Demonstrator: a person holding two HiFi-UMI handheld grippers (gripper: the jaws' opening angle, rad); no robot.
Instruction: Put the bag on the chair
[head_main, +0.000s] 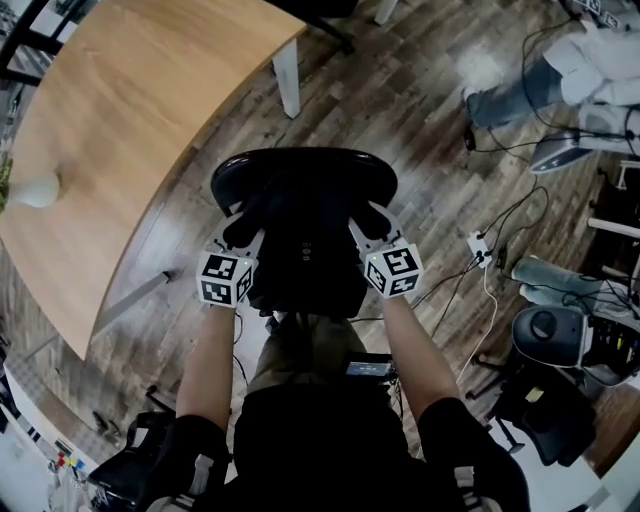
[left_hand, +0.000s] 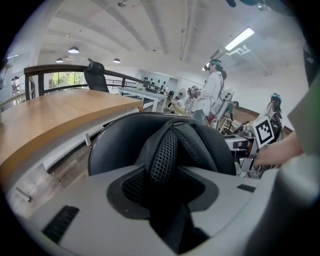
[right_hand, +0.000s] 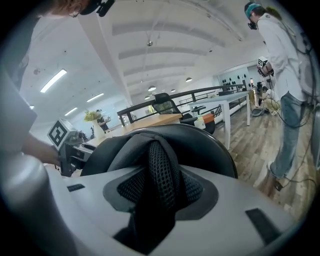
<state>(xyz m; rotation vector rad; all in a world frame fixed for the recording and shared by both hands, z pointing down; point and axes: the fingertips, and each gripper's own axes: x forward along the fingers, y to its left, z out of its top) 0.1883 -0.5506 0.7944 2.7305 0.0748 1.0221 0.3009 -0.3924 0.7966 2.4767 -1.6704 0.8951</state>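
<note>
A black bag (head_main: 305, 262) hangs between my two grippers, just in front of the curved back of a black chair (head_main: 300, 166). In the head view my left gripper (head_main: 243, 232) grips the bag's left side and my right gripper (head_main: 362, 232) its right side. In the left gripper view a black mesh strap (left_hand: 162, 152) rises out of the left gripper (left_hand: 167, 187), filling the gap between its jaws, with the chair back (left_hand: 112, 145) right behind. The right gripper view shows the same: a mesh strap (right_hand: 161, 167) pinched in the right gripper (right_hand: 156, 195), chair back (right_hand: 212, 145) beyond. The chair's seat is hidden under the bag.
A long wooden table (head_main: 130, 120) runs along the left of the chair, its white leg (head_main: 287, 75) near the chair back. Cables and a power strip (head_main: 478, 246) lie on the wood floor to the right, beside a stool (head_main: 548, 336) and gear. A person (right_hand: 282, 60) stands at the right.
</note>
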